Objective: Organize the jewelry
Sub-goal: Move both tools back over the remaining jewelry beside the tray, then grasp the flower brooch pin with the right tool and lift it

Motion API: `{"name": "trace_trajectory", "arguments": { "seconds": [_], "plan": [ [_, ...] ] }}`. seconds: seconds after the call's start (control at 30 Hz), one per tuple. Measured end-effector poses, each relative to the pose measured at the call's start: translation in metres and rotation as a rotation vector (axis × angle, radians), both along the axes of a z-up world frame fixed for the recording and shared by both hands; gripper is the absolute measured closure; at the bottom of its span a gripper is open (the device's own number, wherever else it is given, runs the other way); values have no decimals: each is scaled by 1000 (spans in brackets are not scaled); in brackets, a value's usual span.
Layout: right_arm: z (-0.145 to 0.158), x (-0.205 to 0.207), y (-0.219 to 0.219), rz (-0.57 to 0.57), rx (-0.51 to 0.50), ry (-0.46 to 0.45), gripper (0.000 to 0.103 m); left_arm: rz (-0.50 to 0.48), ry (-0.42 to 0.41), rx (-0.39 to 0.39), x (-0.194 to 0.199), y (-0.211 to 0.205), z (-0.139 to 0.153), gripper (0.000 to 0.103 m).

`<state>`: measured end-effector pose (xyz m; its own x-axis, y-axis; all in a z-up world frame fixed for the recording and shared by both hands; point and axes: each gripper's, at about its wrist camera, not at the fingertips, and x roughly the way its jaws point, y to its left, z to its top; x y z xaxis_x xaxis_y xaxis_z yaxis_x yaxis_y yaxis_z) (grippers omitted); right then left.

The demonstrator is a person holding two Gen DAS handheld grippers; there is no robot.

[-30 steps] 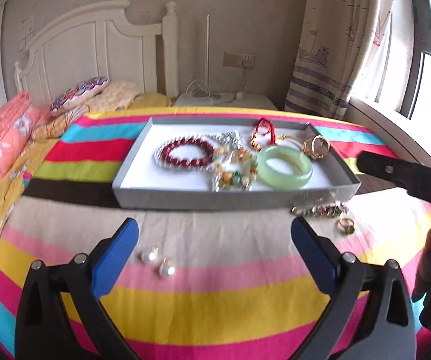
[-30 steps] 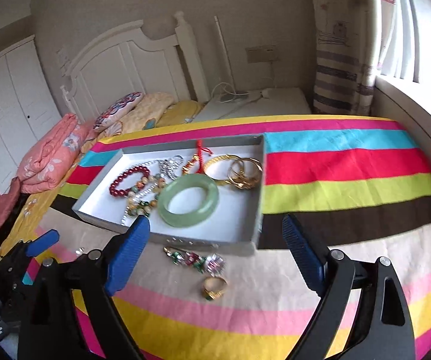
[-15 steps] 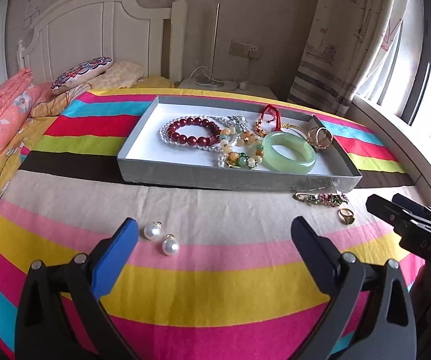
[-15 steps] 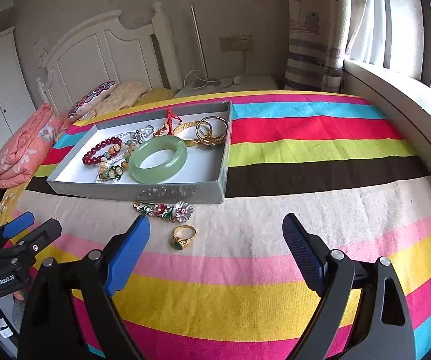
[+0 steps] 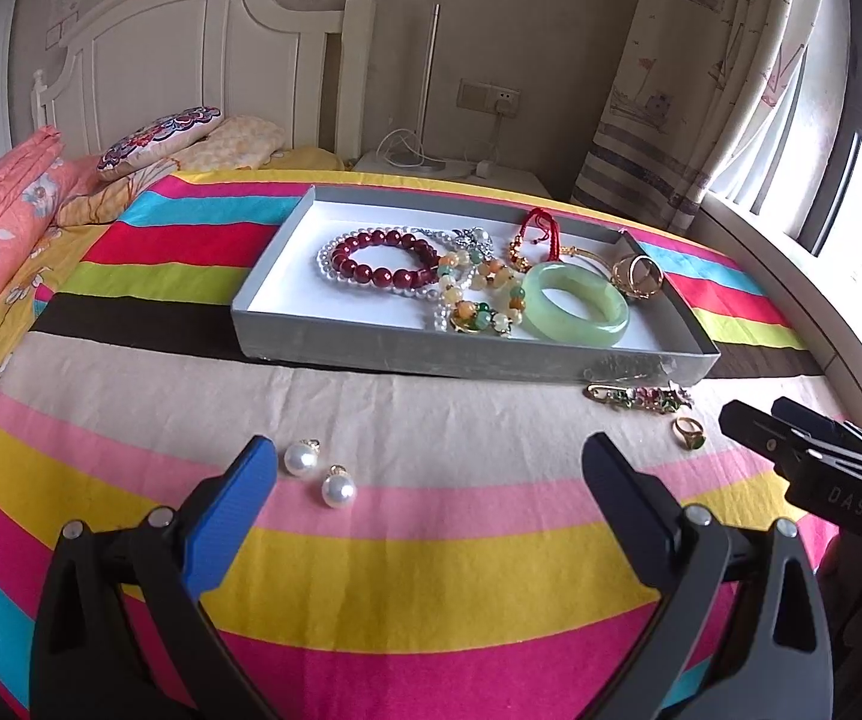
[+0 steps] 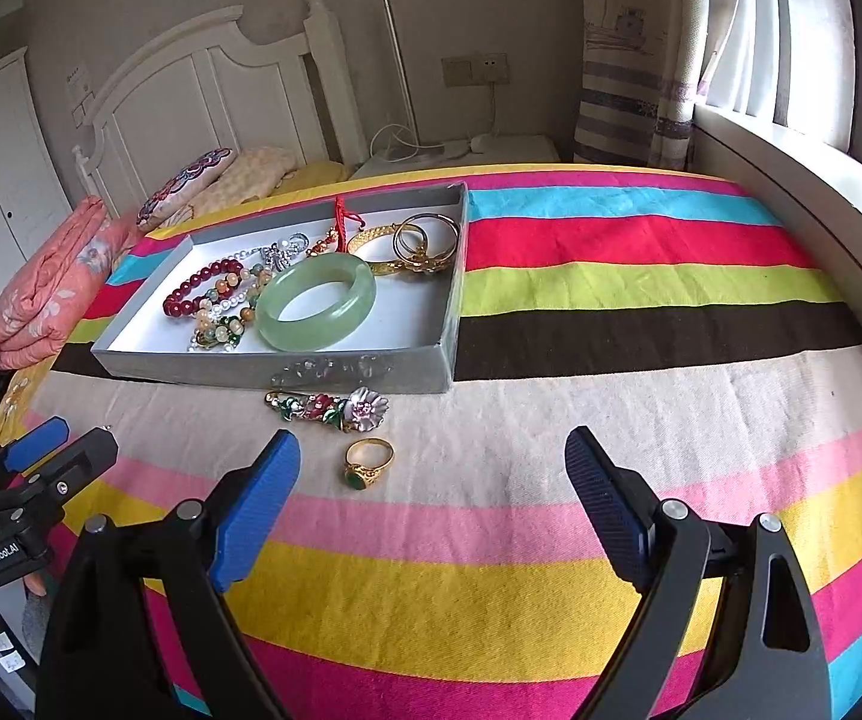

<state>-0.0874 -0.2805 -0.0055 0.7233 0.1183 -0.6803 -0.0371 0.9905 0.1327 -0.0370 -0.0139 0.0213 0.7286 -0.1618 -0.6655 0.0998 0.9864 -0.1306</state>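
Left wrist view shows your left hand-held gripper (image 5: 428, 465) released over the striped bed (image 5: 431, 570), two pearl earrings (image 5: 318, 471) near its left finger. Your right hand-held gripper (image 6: 431, 459) is released too, a gold ring (image 6: 368, 463) between its fingers, near the gray tray (image 6: 365, 369).

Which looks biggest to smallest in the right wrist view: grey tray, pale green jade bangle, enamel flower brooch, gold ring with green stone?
1. Grey tray
2. Pale green jade bangle
3. Enamel flower brooch
4. Gold ring with green stone

The ring lies nearest the camera yet looks smallest, so the order seems safe.
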Motion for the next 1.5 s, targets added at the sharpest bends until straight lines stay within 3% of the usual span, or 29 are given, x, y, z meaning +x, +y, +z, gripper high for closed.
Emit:
{"name": "trace_trajectory", "arguments": {
  "seconds": [0.33, 0.6, 0.8, 1.1, 1.33, 1.5],
  "plan": [
    [-5, 6, 16, 22, -101, 40, 16, -23, -17, -25, -4, 1, 2, 2],
    [-8, 1, 18, 106, -100, 70, 16, 62, 5, -193, -4, 36, 2, 2],
    [-8, -4, 29, 182, -139, 62, 17, 101, 8, -229, -6, 47, 1, 2],
    [-7, 18, 36, 226, -131, 90, 33, 97, 9, -236, -6, 49, 2, 2],
    [-15, 47, 62, 372, -190, 141, 34, 95, 10, -240, -7, 49, 2, 2],
    [-7, 22, 84, 552, -172, 114, 43, 111, 8, -259, -7, 53, 1, 2]
  ]
}}
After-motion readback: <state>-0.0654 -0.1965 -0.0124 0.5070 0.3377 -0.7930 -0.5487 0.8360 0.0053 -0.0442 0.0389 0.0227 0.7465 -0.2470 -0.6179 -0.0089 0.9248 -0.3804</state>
